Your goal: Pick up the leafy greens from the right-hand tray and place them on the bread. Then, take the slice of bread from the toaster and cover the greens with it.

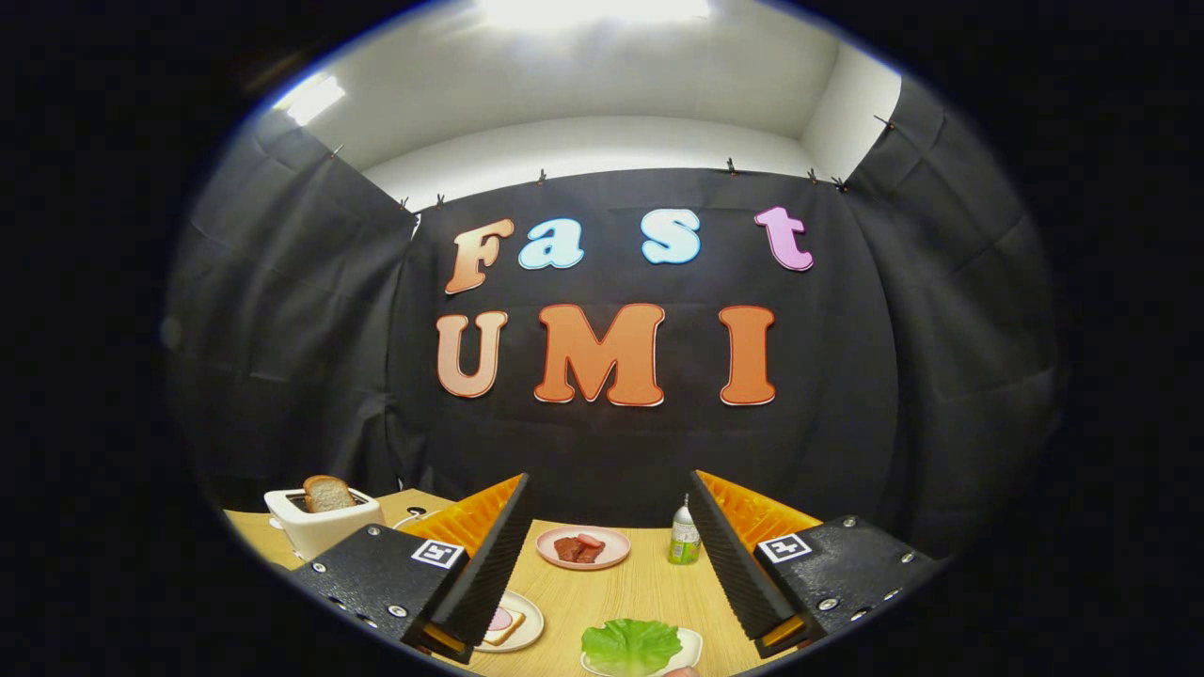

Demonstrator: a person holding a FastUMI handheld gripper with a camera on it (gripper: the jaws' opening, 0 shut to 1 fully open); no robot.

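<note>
My gripper (602, 602) is held above the wooden table with its fingers wide apart and nothing between them. The leafy greens (630, 645) lie on a small white tray (689, 642) below the gap between the fingers. A slice of bread with a pink topping (502, 623) rests on a white plate (532, 621) beside the left finger, partly hidden by it. A white toaster (320, 527) stands beyond the left finger at the far left, with a brown slice of bread (328, 493) sticking up out of its slot.
A pink plate (613, 540) with red meat pieces (578, 548) sits farther back between the fingers. A small green bottle (685, 538) stands by the right finger. Black cloth walls close the booth behind the table (611, 588).
</note>
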